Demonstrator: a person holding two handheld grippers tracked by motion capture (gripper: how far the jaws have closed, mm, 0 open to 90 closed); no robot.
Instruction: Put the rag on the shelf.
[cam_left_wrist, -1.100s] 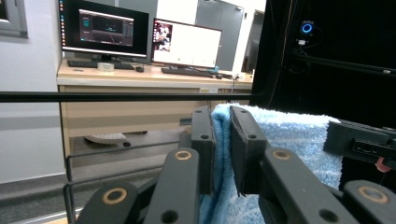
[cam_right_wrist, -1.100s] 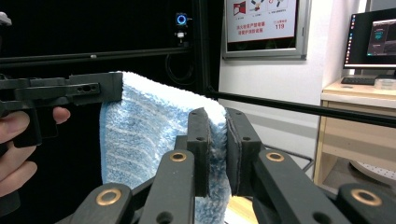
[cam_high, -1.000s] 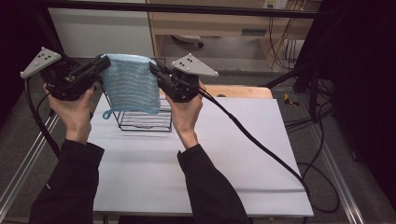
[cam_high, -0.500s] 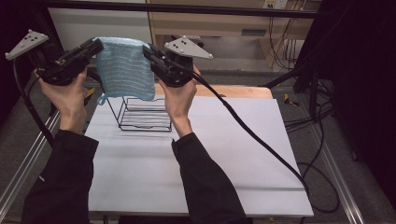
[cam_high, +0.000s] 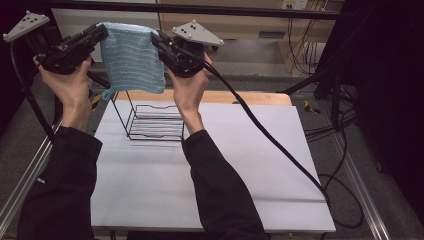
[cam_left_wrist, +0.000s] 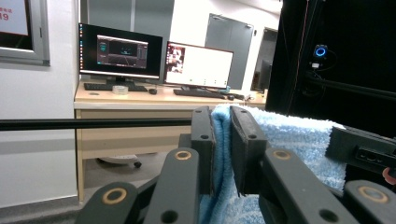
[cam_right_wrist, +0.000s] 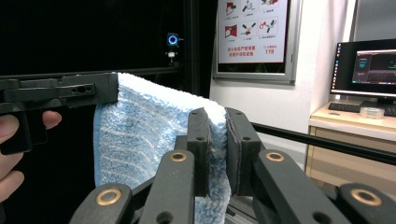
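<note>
Higher than before, fluffy blue striped towel (cam_high: 132, 57) pinched at its top corners by left tool (cam_high: 102, 34) and right tool (cam_high: 156, 40).

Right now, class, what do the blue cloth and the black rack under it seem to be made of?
The blue cloth looks like soft terry or microfibre: a fuzzy, looped pile with paler stripes, draping limp between the two claws. The black rack looks like thin metal wire with a dark, probably painted or coated finish: slim, straight rods holding a rigid open frame.
</note>
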